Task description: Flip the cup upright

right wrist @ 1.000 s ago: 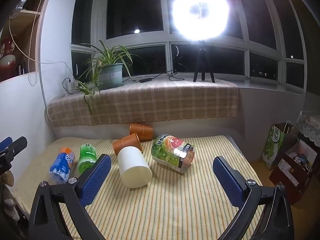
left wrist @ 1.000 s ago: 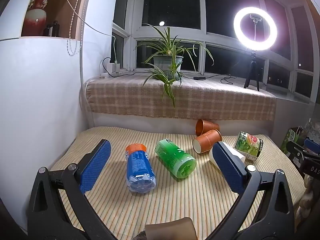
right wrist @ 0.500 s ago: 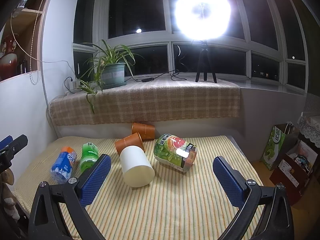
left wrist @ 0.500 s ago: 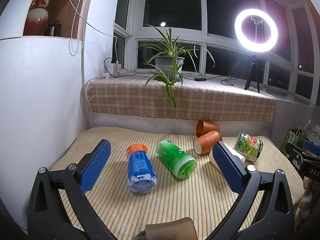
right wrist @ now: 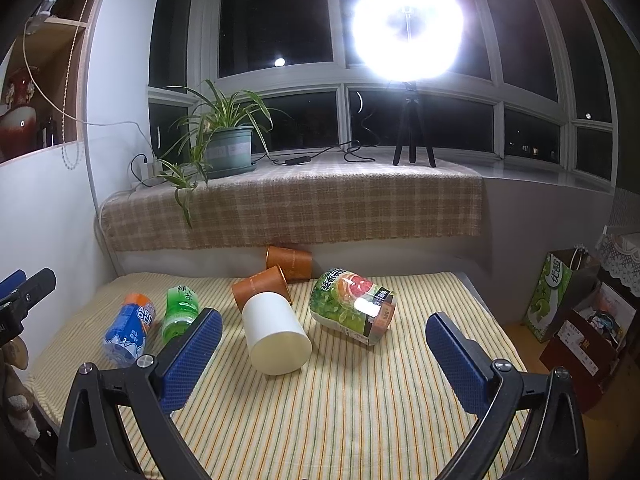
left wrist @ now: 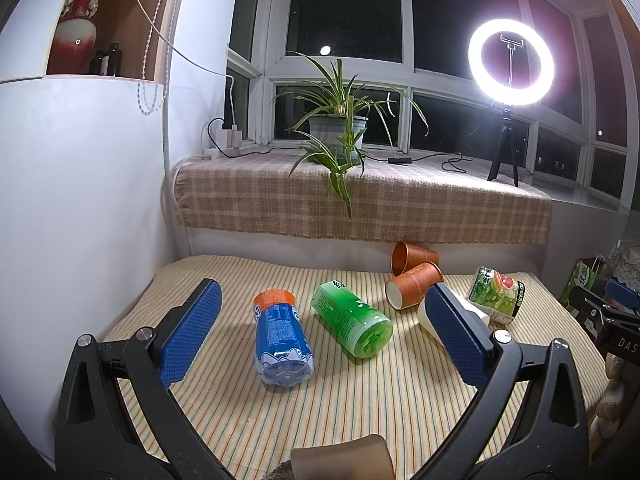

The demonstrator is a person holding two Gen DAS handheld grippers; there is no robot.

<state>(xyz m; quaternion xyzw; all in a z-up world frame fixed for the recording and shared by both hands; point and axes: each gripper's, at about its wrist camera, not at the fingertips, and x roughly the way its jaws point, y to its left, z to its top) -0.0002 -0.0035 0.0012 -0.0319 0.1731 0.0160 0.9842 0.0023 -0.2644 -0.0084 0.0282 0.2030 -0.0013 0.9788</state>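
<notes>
A white paper cup (right wrist: 276,334) lies on its side on the striped mat, its base toward me. Two brown paper cups (right wrist: 262,290) (right wrist: 289,262) lie on their sides behind it. In the left wrist view the white cup (left wrist: 474,314) is mostly hidden behind my right finger, and the brown cups (left wrist: 414,285) (left wrist: 412,257) lie beyond. My right gripper (right wrist: 324,360) is open and empty, hovering in front of the white cup. My left gripper (left wrist: 324,340) is open and empty, hovering over the bottles.
A blue bottle (left wrist: 282,340), a green bottle (left wrist: 352,320) and a grapefruit-label container (right wrist: 352,306) lie on the mat (right wrist: 340,420). A checked-cloth sill (right wrist: 300,208) with a plant (right wrist: 228,140) and ring light (right wrist: 408,36) stands behind. Bags (right wrist: 560,304) sit to the right.
Both views drift slightly; the right gripper has edged a little closer to the white cup. Both grippers stay open and empty.
</notes>
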